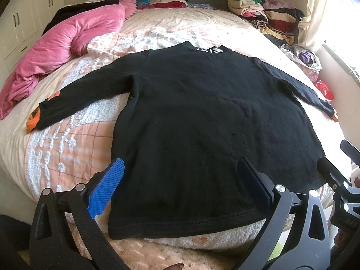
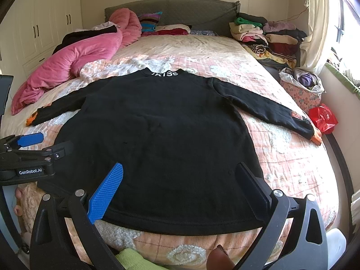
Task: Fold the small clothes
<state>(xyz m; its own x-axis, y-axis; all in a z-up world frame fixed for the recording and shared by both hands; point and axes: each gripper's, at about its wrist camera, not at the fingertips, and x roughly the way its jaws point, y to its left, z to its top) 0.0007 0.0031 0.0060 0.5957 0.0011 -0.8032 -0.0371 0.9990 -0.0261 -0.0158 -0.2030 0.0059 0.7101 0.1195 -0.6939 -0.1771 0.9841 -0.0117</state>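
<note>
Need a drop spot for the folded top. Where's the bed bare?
Free: quilt between the black top collar and the headboard; a narrower strip right of the hem. Crowded: pink blanket on the left, clothes pile by the far right corner.

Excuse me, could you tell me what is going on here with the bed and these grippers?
A person is holding a two-finger gripper in each hand over a bed, about to fold a black long-sleeved top. The top lies flat with both sleeves spread out and its hem nearest the cameras; no fold has been made yet. The left gripper and right gripper both hang open near the hem, gripping nothing. A pink blanket and stacks of folded clothes sit farther up the bed.
</note>
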